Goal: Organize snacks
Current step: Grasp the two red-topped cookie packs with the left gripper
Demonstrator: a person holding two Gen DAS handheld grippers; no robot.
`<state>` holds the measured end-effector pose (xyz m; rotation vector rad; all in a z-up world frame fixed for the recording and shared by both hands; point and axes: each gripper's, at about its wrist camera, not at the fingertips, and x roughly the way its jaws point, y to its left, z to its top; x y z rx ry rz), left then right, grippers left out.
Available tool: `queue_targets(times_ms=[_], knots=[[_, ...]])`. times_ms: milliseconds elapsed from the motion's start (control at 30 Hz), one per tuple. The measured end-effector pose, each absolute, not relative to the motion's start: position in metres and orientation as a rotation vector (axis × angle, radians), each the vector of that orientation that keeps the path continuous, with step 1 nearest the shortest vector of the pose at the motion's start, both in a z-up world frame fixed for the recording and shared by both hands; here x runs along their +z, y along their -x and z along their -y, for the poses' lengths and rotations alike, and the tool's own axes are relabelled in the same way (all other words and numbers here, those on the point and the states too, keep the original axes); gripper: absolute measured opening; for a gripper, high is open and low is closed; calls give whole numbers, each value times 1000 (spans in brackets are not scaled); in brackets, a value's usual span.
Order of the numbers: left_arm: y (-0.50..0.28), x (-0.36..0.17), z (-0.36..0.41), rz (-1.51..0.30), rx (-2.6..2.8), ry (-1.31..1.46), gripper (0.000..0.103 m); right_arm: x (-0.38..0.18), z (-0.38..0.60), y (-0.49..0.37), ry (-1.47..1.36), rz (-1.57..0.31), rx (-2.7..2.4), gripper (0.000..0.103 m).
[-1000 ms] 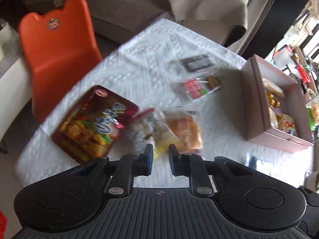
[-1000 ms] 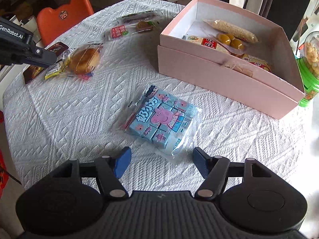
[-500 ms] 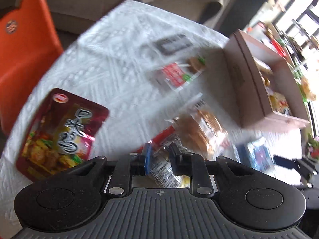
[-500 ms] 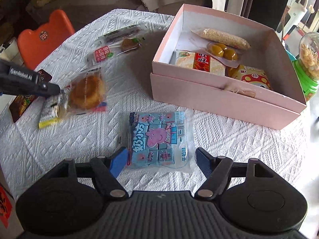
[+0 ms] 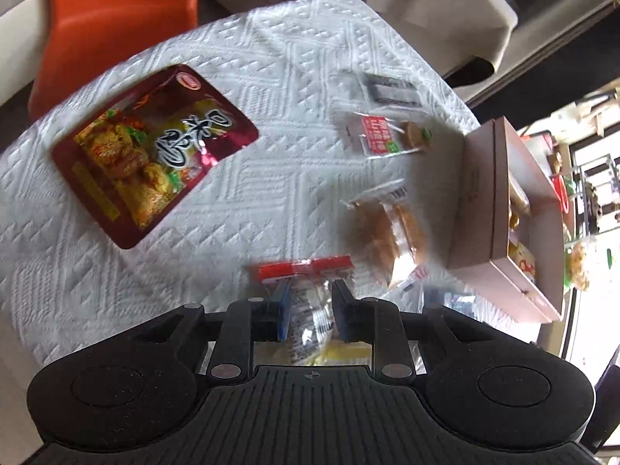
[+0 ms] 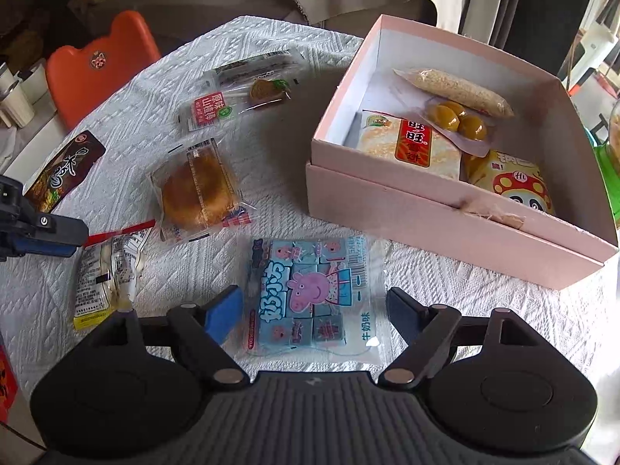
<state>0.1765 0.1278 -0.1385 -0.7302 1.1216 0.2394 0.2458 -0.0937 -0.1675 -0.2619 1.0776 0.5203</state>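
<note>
Pickup step. Left gripper (image 5: 308,294) jaws just widening around red-topped packet (image 5: 306,271); right gripper (image 6: 314,304) spreading over blue pack (image 6: 310,290). Next, likely: close, lift to box (image 6: 445,228).

The left gripper (image 5: 308,302) is matte black plastic: a ribbed body, two rounded lobes each bearing a shallow disc, and two flat link arms fixed by silver rivets. One finger carries a blue pad, the other looks dark. A small cross mark sits at the body's front edge. The right gripper (image 6: 314,308) has the same build, with a bright blue pad on one finger (image 6: 223,312) and a dark finger opposite.
</note>
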Motion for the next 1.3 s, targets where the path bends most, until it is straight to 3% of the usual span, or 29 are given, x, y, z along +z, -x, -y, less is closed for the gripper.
queue_targets(times_ms=[167,267,533,633,867,1300], knots=[[-205,-132,-57,-1212,254,224,27,-167,103,-235,318,-1059,556,80],[-211,-133,-33,-1215,290,98,27,-168,115,-232,296,-1088,563,80],[-223,-132,-33,-1239,302,188,28,-169,132,-223,326,-1072,622,85],[-219,-129,-40,-1218,298,283,34,-171,133,-219,345,-1062,631,89],[-194,-120,-42,-1164,402,367,33,-173,140,-213,343,-1012,651,93],[-220,-126,-15,-1136,401,216,35,-176,147,-207,316,-960,645,97]])
